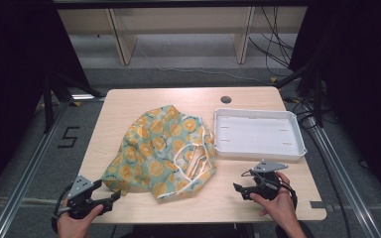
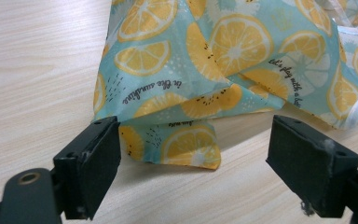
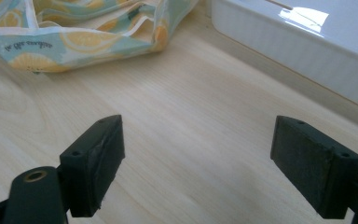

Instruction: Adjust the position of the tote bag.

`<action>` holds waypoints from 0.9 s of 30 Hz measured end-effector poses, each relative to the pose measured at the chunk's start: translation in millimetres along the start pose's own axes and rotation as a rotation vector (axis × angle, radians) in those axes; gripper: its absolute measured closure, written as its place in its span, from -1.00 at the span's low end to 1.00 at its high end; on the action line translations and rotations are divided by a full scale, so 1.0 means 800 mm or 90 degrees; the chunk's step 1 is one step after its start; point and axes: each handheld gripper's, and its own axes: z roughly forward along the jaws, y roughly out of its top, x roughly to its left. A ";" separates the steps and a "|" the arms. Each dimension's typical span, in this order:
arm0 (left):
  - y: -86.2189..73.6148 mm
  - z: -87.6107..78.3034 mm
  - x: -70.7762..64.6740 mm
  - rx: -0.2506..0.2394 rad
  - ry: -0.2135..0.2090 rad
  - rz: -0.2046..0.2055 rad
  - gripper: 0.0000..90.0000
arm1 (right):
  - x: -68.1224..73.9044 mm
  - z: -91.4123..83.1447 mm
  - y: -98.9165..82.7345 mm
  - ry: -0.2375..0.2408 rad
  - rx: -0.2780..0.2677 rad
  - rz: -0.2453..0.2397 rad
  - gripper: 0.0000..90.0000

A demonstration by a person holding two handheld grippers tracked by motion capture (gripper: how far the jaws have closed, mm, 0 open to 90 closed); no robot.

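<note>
Lemon-print cloth (image 1: 163, 148) lies crumpled mid-tabletop (image 1: 129, 101), its near corner just ahead of the left gripper (image 1: 113, 197) fingers (image 2: 91, 165), likely the 1st grab pt. Left fingers wide open, holding nothing. Right gripper (image 1: 239, 191) also wide open, empty, over bare wood; cloth ahead-left of it, white tray (image 1: 297, 144) ahead-right, prob. the drop spot.

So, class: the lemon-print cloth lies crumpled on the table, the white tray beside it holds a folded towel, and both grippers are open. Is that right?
Not quite. The white tray holds nothing, as the high view shows. The rest stands: the lemon-print cloth lies crumpled on the table, and the left gripper and right gripper are open.
</note>
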 end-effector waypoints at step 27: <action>0.017 0.019 -0.017 -0.019 0.038 0.033 -0.63 | 0.001 0.005 0.000 -0.003 0.007 -0.017 -0.56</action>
